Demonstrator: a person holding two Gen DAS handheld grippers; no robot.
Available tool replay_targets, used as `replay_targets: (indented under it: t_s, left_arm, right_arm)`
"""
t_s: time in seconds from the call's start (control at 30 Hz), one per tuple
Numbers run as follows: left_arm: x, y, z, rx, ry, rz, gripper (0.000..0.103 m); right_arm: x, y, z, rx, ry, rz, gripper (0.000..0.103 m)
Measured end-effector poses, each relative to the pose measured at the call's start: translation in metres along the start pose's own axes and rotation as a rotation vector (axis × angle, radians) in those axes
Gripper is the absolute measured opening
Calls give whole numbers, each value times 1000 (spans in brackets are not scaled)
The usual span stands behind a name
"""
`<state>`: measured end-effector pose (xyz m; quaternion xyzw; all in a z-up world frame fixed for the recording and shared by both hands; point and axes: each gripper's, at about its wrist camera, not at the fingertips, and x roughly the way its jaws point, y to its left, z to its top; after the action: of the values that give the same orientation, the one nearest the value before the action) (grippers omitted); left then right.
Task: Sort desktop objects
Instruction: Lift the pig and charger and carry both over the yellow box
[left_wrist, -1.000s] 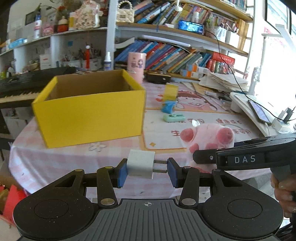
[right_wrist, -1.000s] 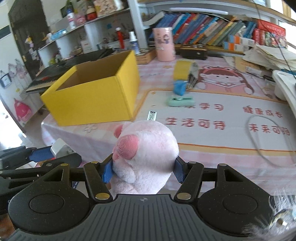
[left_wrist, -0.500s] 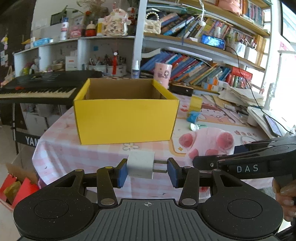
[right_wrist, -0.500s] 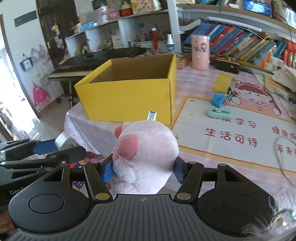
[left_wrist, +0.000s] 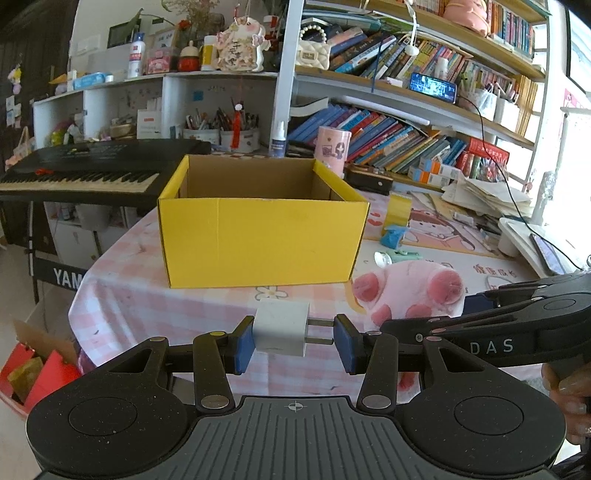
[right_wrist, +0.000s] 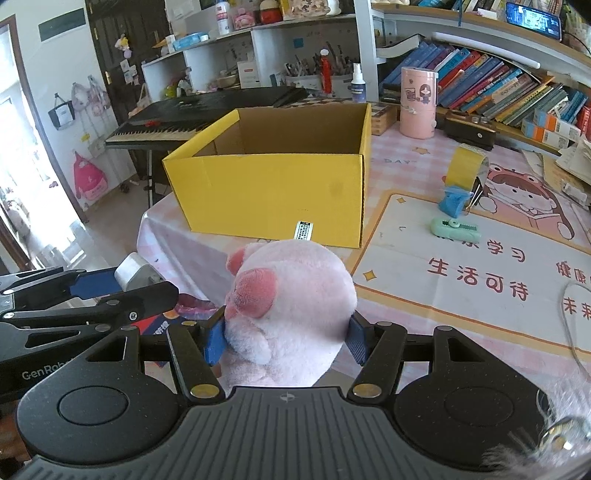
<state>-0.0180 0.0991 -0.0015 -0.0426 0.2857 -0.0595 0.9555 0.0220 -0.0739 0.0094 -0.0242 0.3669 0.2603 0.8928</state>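
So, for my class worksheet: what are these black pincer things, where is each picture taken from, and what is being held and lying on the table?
A person holds a two-finger gripper in each hand; no robot arm. A camera on each looks along its fingers.

Left view: the left gripper clamps a white plug adapter.

Right view: the right gripper squeezes a pink plush toy.

Ahead, on the checked tablecloth, stand an open yellow box, a tape roll, a blue item and a green item.
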Motion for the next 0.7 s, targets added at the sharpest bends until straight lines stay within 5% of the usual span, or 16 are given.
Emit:
replay_targets:
  t_s: [0.37,0.7]
  left_arm:
    - [5,2,3,-6,4,-7,45]
    - [19,11,29,-42,-47,7,45]
  right_arm:
    - [5,1,6,-15,9,-2,60]
    - [7,-5,35,-53,-82,-8,60]
